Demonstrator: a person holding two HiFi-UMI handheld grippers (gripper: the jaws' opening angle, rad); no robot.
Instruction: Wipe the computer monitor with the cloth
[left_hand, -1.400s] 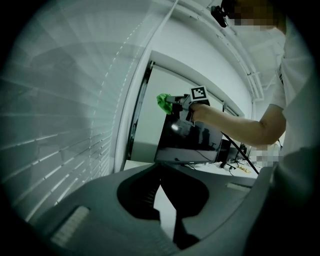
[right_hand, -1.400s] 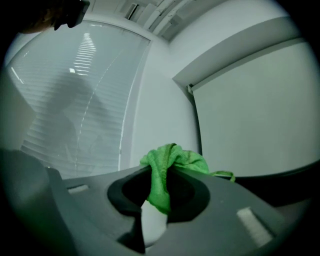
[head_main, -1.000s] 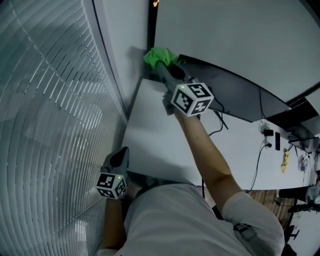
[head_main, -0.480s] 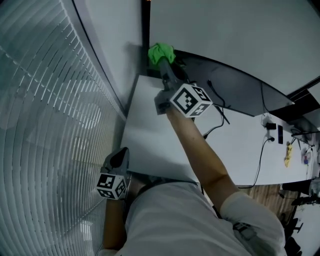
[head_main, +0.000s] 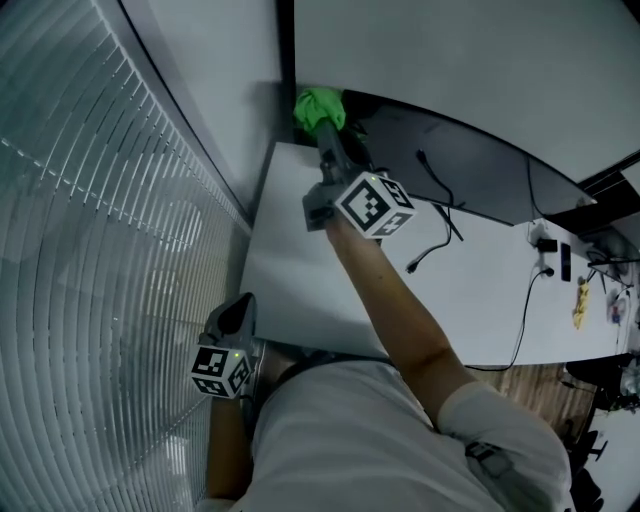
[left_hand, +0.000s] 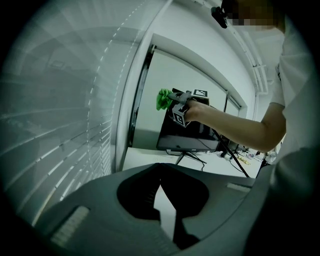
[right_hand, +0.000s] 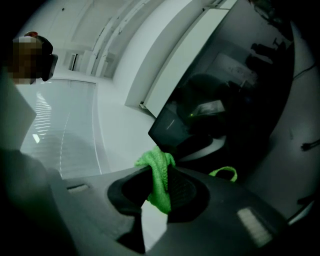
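1. Slatted blinds (head_main: 90, 250) fill the 9 o'clock side of the head view, with a white desk (head_main: 300, 260) stretching ahead. Nearest, at 7 o'clock beside the person's body, the left gripper (head_main: 240, 305) hangs off the desk's near edge. Its jaws are together with nothing between them. It sits where it did a second ago, taking no part in the work.
2. Further out, the right forearm reaches across the desk toward 12 o'clock. Its marker cube has slid slightly left and nearer over the last second, so the wrist has swung rather than travelled.
3. At the far end, the right gripper (head_main: 328, 135) is clamped on the green cloth (head_main: 319, 106), and a bunch of it stands between the jaws in the right gripper view. The cloth appears pressed against the left end of the dark monitor (head_main: 470, 180), at 12 o'clock.
4. The cloth has barely left that corner in the past second. I judge the wipe is only starting, and the long stretch of screen running toward 2 o'clock is still to be covered.
5. Loose cables (head_main: 435, 225) lie on the desk below the screen, where a low pass could snag them.
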